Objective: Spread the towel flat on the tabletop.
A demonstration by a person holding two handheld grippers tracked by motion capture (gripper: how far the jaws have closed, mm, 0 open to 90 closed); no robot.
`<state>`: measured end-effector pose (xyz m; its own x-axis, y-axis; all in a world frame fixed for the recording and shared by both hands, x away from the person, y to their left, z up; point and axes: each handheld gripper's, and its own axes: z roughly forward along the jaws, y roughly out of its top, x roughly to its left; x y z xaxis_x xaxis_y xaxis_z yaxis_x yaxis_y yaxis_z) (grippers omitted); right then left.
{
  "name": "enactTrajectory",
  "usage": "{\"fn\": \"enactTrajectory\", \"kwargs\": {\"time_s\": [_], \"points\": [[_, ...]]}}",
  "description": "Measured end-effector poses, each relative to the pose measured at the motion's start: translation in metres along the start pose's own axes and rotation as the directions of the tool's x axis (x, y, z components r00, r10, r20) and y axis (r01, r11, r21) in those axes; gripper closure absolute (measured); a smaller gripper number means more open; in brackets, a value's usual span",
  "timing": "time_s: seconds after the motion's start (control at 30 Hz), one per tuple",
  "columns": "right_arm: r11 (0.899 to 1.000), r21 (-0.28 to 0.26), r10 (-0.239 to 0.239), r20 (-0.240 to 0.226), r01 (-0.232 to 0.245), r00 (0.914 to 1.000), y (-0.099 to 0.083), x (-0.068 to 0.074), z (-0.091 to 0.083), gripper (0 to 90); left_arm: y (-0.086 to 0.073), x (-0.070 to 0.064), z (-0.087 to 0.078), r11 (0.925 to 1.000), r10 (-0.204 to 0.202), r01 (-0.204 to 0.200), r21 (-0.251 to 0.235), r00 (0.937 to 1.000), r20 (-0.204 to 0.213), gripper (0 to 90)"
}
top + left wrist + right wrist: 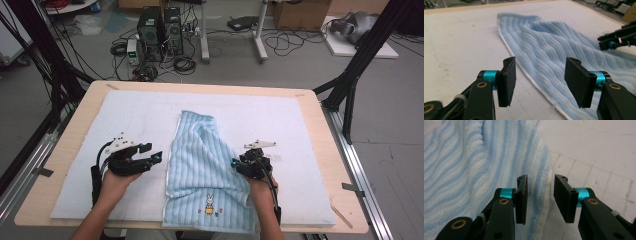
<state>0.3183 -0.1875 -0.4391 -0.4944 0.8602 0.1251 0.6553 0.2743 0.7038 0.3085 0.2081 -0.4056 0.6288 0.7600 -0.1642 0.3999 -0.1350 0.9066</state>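
Light-blue striped terry towel with a white hem (pixel 205 160) lies in the middle of the white padded mat (pixel 280 120), running from mid-mat to the near edge. Far end is narrower and rumpled, with a fold ridge down its middle; near end is wider, and a small rabbit embroidery (pixel 209 204) sits close to the near hem. Near hem hangs just over the mat edge as far as I can tell from the high view

Right gripper (pixel 235 164) sits at the towel's right edge. In the right gripper view (pixel 539 196) I see the jaws partly apart with the towel's edge fold in the gap between them; pads not closed on it, so nothing gripped. Left pad (pixel 522 197) is over the striped cloth, the other over bare mat

Left gripper (pixel 159 156) is on the mat just left of the towel's left hem, tips pointing at the towel. In the left gripper view (pixel 540 80) its jaws are wide apart, empty, white hem running between them lower down. I can't tell whether it's touching the mat

Mat lies on a light wooden tabletop (pixel 75 130). Beyond the table, black computer towers (pixel 160 30) and loose cables (pixel 185 62) on the grey floor
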Motion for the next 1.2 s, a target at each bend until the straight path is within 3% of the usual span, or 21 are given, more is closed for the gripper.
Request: {"fn": "enactTrajectory", "kwargs": {"time_s": [0.1,0.17,0.27,0.37,0.43,0.53,0.6,0.73,0.83,0.9,0.93,0.97,1.0,1.03,1.07,1.1,1.13,1.2], "points": [[0.999,0.005,-0.037,-0.017,0.037,0.9992,0.001,0.0,0.002,81.4,0.009,0.008,0.002,0.9999,-0.013,0.013,-0.009,0.9998,-0.017,41.9],[0.998,-0.004,-0.061,-0.037,0.06,0.9975,0.002,0.002,0.003,85.1,0.011,0.011,0.003,1.0,-0.001,0.0,-0.008,0.9996,-0.029,41.7],[0.996,-0.061,-0.077,-0.118,0.07,0.9901,0.004,0.008,0.0,85.9,0.008,0.014,0.007,0.9999,0.003,-0.002,0.014,0.9993,-0.037,41.7],[0.988,-0.091,-0.139,-0.21,0.122,0.9678,0.004,0.021,-0.001,85.9,0.007,0.016,0.01,0.9997,0.006,-0.005,0.024,0.9991,-0.041,41.8],[0.983,-0.088,-0.177,-0.273,0.159,0.9457,0.004,0.028,0.002,85.8,0.006,0.016,0.011,0.9997,0.01,-0.009,0.024,0.9988,-0.048,41.9],[0.977,-0.065,-0.211,-0.338,0.201,0.9171,0.003,0.036,0.009,85.8,0.005,0.016,0.012,0.999,0.021,-0.019,0.04,0.9986,-0.049,41.9],[0.974,-0.039,-0.222,-0.372,0.225,0.9012,0.001,0.041,0.014,85.8,0.005,0.015,0.012,0.9986,0.024,-0.021,0.048,0.9985,-0.05,42.0],[0.967,-0.035,-0.241,-0.428,0.251,0.8711,-0.003,0.045,0.015,82.9,0.004,0.013,0.014,0.9984,0.028,-0.025,0.05,0.9984,-0.049,42.0],[0.971,-0.041,-0.229,-0.434,0.235,0.8712,-0.001,0.042,0.012,71.0,0.004,0.013,0.015,0.9984,0.027,-0.025,0.05,0.9985,-0.048,42.0],[0.978,-0.085,-0.209,-0.426,0.191,0.8804,0.004,0.035,0.007,64.0,0.004,0.013,0.015,0.9985,0.032,-0.029,0.046,0.9984,-0.048,42.0],[0.982,-0.119,-0.183,-0.419,0.147,0.8893,0.006,0.029,0.004,62.4,0.004,0.013,0.015,0.9986,0.034,-0.032,0.042,0.9982,-0.049,42.0],[0.98,-0.164,-0.166,-0.389,0.109,0.9062,0.008,0.023,0.0,62.5,0.004,0.014,0.015,0.9989,0.033,-0.031,0.034,0.9985,-0.044,41.9],[0.974,-0.212,-0.153,-0.359,0.079,0.9205,0.01,0.016,-0.004,64.1,0.004,0.014,0.015,0.9989,0.035,-0.034,0.031,0.9987,-0.038,41.6],[0.968,-0.249,-0.131,-0.358,0.041,0.9246,0.013,0.008,-0.008,64.3,0.004,0.014,0.015,0.9986,0.041,-0.04,0.035,0.9987,-0.031,41.3],[0.961,-0.276,-0.116,-0.318,0.025,0.9408,0.015,0.003,-0.011,64.6,0.003,0.014,0.015,0.9985,0.041,-0.04,0.038,0.9987,-0.031,41.2],[0.959,-0.284,-0.097,-0.277,0.015,0.956,0.018,-0.002,-0.012,65.7,0.003,0.014,0.016,0.9987,0.038,-0.037,0.036,0.9989,-0.027,41.0],[0.964,-0.266,-0.076,-0.231,0.012,0.97,0.022,-0.007,-0.011,65.6,0.003,0.014,0.016,0.9989,0.035,-0.034,0.031,0.999,-0.027,41.0],[0.978,-0.208,-0.056,-0.145,0.025,0.9879,0.03,-0.012,-0.004,65.4,0.003,0.014,0.017,0.9993,0.03,-0.03,0.023,0.9992,-0.027,41.0]]}}
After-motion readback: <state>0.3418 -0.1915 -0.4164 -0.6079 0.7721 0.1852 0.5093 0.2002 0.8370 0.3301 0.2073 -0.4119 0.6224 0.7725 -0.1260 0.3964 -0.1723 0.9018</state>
